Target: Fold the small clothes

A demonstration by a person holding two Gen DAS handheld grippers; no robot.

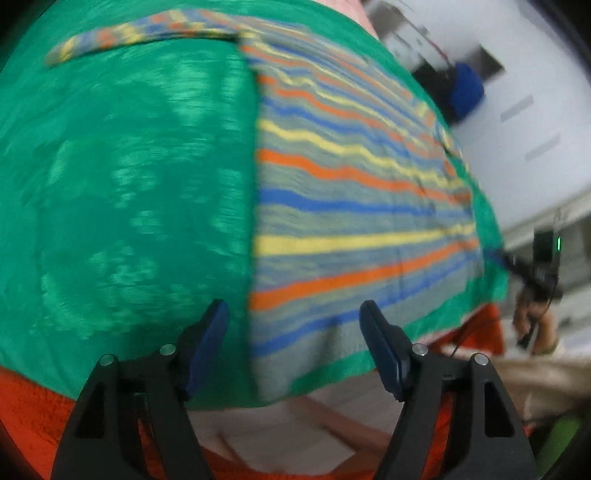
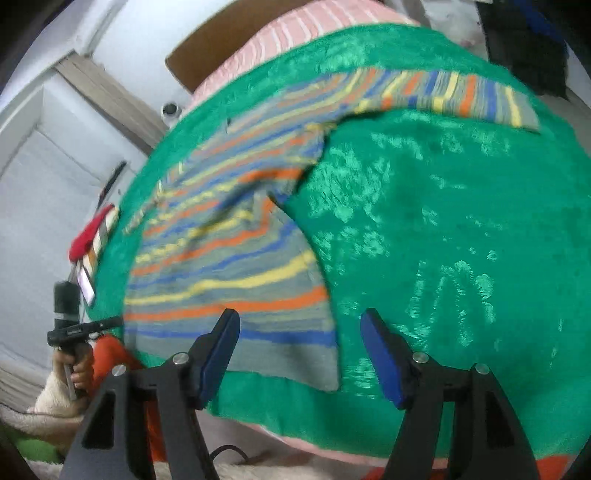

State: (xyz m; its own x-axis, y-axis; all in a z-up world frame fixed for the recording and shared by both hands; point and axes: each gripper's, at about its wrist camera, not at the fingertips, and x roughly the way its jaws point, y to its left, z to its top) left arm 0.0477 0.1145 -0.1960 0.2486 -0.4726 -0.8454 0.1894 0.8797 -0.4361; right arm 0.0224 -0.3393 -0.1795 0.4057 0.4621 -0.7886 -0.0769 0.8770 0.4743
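A green plush cloth [image 1: 122, 177] is spread over the work surface and fills most of both wrist views; its pile is marked with paler brushed patches. Under it, a pink striped cover [image 2: 295, 27] is exposed at twelve o'clock in the right wrist view, and an orange fabric [image 1: 33, 413] is exposed at seven o'clock in the left wrist view. A striped knitted garment [image 1: 354, 206], banded in grey, blue, orange and yellow, is laid flat on the green cloth; it is placed from the centre toward three o'clock in the left wrist view, and from the centre toward nine o'clock in the right wrist view. One sleeve [image 2: 454, 96] is stretched outward from the body, toward one o'clock in the right wrist view and toward eleven o'clock in the left wrist view. The left gripper [image 1: 293, 334] is held above the garment's lower hem at six o'clock, its blue-padded jaws parted with nothing grasped. The right gripper [image 2: 299, 339] is held over the garment's lower corner and the bare cloth beside it at six o'clock, jaws likewise parted and released. A hand [image 2: 79, 363] on a black handle is seen at eight o'clock in the right wrist view. Both views are blurred.
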